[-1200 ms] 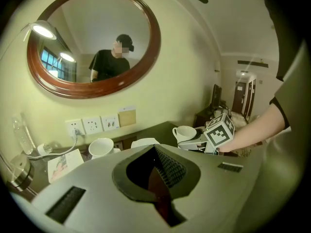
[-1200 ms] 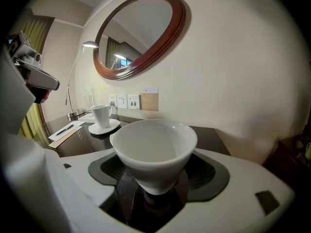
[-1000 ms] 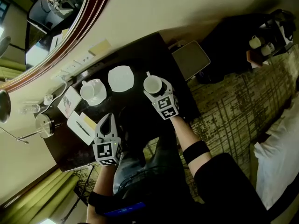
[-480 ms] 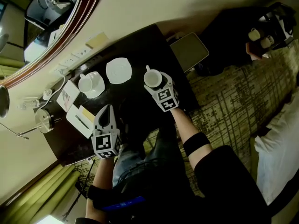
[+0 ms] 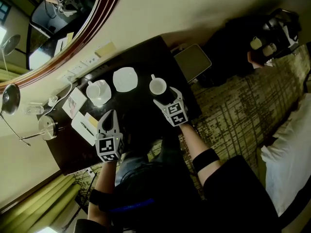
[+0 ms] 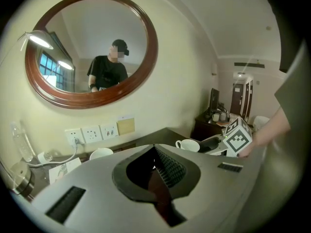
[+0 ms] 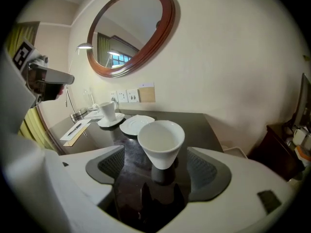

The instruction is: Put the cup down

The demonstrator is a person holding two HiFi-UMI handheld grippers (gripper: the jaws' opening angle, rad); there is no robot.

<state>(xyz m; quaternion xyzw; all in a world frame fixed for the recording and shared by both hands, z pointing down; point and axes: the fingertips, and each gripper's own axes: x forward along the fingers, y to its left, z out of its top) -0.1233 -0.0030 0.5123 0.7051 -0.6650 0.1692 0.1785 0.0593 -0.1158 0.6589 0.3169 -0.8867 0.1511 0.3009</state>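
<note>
A white cup (image 5: 157,86) stands upright on the dark table (image 5: 146,62), handle toward the wall. My right gripper (image 5: 164,99) sits just behind it, open. Its jaws have just been opening. In the right gripper view the cup (image 7: 161,142) stands between the two pads (image 7: 112,163) with a gap on each side. My left gripper (image 5: 110,122) hovers over the table's near edge, shut and empty. The left gripper view shows its jaws (image 6: 154,165) pressed together, with the cup (image 6: 188,144) and the right gripper (image 6: 228,147) further right.
An empty white saucer (image 5: 125,78) lies left of the cup. A second cup on its saucer (image 5: 97,92) stands further left, by a notepad with pen (image 5: 85,127) and a metal lamp base (image 5: 46,127). A grey tray (image 5: 193,62) lies off the table's right end. A round mirror (image 7: 131,30) hangs above.
The right gripper has drawn back from the cup toward the person with its jaws spread wider. The cup stays standing on the table. The left gripper has risen a little.
</note>
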